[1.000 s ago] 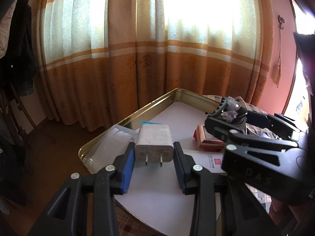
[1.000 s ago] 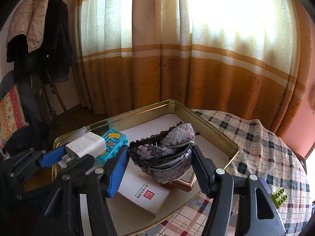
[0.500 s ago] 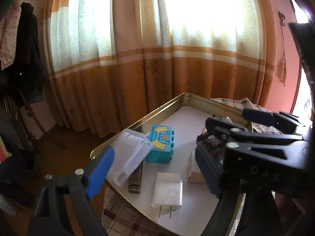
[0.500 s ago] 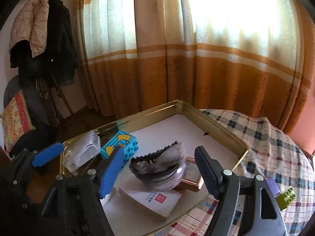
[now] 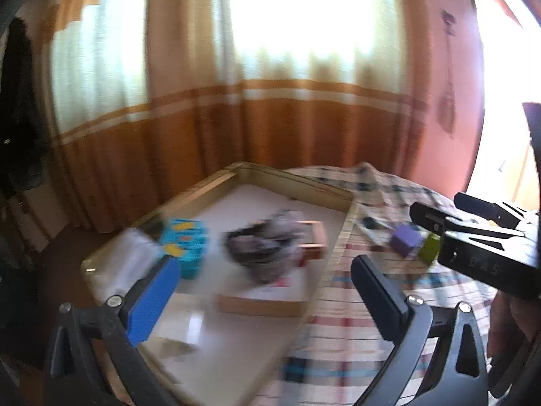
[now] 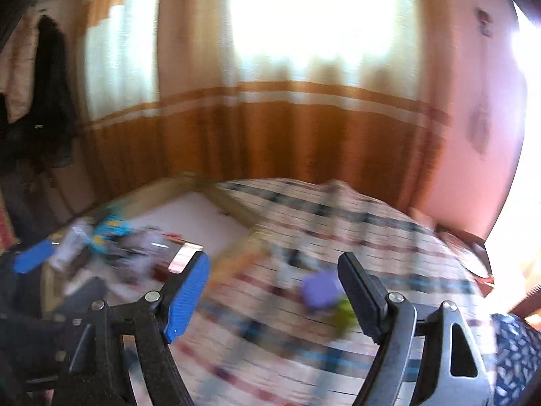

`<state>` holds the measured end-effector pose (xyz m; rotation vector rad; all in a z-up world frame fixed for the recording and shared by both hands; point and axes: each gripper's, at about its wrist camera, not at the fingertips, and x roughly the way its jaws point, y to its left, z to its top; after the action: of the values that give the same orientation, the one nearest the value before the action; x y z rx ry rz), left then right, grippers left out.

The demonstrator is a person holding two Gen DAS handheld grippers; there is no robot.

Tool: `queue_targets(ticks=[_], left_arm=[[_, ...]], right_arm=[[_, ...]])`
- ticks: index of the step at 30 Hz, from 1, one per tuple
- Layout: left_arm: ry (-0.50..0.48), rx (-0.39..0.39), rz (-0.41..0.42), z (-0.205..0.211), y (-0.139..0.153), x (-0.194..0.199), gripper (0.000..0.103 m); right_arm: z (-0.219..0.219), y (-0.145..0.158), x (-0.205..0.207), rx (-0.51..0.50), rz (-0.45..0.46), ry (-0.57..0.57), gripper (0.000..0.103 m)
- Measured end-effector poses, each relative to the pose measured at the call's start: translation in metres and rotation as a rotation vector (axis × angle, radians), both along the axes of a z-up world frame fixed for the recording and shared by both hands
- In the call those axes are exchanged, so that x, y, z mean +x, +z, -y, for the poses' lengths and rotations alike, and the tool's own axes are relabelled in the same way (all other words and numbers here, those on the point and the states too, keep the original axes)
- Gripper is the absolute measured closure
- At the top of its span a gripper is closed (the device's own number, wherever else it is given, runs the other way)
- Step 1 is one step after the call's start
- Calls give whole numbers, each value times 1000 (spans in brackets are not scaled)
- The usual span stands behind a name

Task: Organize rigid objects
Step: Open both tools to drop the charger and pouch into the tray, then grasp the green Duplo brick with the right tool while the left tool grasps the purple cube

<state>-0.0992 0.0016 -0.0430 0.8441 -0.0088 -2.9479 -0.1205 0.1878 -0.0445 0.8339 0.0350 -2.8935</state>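
A gold-rimmed tray [image 5: 297, 180] with a white liner holds a blue toy block [image 5: 184, 247], a clear plastic case [image 5: 130, 262], a grey patterned clip [image 5: 267, 248], a small wooden box [image 5: 314, 242], a booklet [image 5: 270, 292] and a white charger [image 5: 184, 333]. My left gripper [image 5: 263, 267] hangs over the tray, its jaws opening wide with nothing between them. To the right, my right gripper [image 6: 274, 258] is over the plaid cloth [image 6: 372, 237], jaws opening and holding nothing. Just ahead of it lie a purple block [image 6: 321, 291] and a green block [image 6: 343, 309]. Both views are blurred.
The tray [image 6: 233, 207] sits at the left end of the cloth-covered table. Orange and cream curtains hang behind. A pink wall stands at the right. Dark coats [image 6: 50, 101] hang at the far left. A blue patterned cloth [image 6: 517, 348] shows at the lower right.
The left gripper let go of the white charger, which now lies in the tray, and opened wide. The right gripper released the grey clip and swung right, over the plaid cloth.
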Motion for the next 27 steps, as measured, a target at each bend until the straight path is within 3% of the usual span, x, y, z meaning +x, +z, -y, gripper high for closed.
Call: queue_targets(ticks=[7, 17, 18, 21, 22, 27], left_arm=[[-57, -20, 66, -48, -5, -35, 0], [-66, -26, 97, -61, -3, -54, 0], [-69, -26, 97, -63, -2, -54, 0], [-84, -32, 97, -68, -3, -56, 0], [-94, -33, 99, -70, -3, -56, 0], [-147, -43, 108, -88, -6, -59, 0]], right_arm=[[-58, -20, -11, -37, 87, -95, 23], [-50, -45, -34, -62, 195, -35, 24], [-51, -49, -37, -67, 209, -39, 26], [-60, -55, -43, -111, 239, -50, 49], [-61, -55, -43, -121, 239, -43, 63], [-65, -47, -34, -128, 178, -62, 69]])
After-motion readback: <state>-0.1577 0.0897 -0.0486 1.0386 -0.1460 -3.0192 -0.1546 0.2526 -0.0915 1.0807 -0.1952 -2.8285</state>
